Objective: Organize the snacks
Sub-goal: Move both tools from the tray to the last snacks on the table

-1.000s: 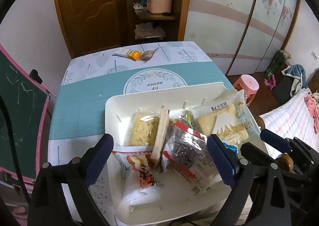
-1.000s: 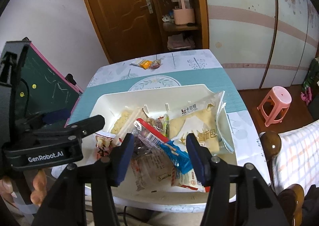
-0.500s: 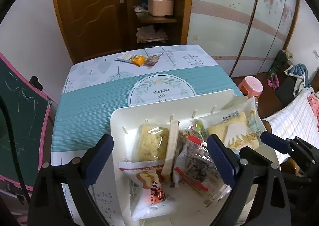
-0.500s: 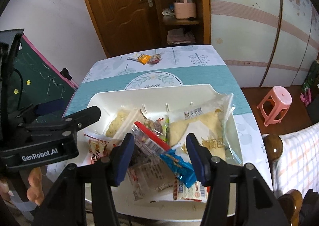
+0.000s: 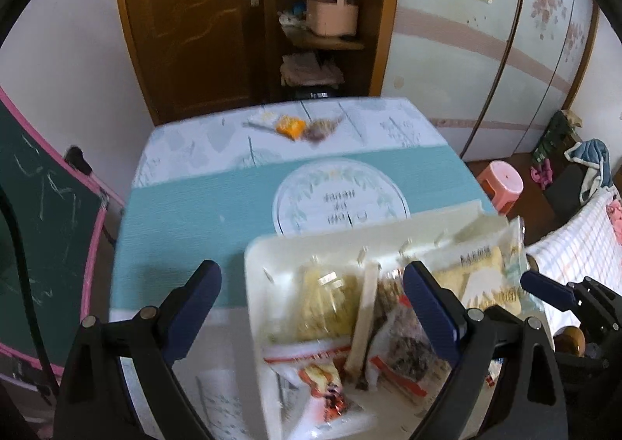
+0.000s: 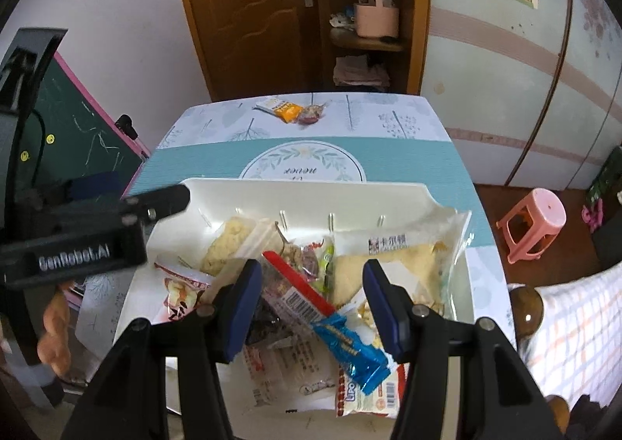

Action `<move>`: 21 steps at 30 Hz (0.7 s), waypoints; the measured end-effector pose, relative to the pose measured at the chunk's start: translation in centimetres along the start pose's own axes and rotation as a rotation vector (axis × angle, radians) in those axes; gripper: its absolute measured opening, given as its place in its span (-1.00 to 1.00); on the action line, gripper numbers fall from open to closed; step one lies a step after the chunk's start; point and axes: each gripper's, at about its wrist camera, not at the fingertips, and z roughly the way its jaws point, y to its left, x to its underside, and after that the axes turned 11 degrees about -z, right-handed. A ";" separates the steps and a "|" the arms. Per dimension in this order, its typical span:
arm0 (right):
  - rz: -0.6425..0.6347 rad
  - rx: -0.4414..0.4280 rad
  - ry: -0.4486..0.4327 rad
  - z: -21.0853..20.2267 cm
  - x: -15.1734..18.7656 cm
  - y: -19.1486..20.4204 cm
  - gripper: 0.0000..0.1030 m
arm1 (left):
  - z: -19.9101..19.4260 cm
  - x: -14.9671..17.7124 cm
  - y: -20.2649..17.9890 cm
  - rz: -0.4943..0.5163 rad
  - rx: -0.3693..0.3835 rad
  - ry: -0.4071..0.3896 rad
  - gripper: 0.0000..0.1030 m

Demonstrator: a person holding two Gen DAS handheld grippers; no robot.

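Two claws empty over the snack tray
Left claw wide open, right claw half-spread, gripping nothing; snacks heaped in white tray near me; two packets far on surface, uncollected.

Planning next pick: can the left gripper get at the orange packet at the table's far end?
Probably yes: left gripper is open and empty, and bare tablecloth leads to the orange packet; it's far off, though.
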 end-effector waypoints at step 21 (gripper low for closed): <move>-0.179 0.222 -0.162 -7.3 -24.2 -7.4 0.06 | -6.8 -25.0 1.7 0.010 -0.146 -0.254 0.83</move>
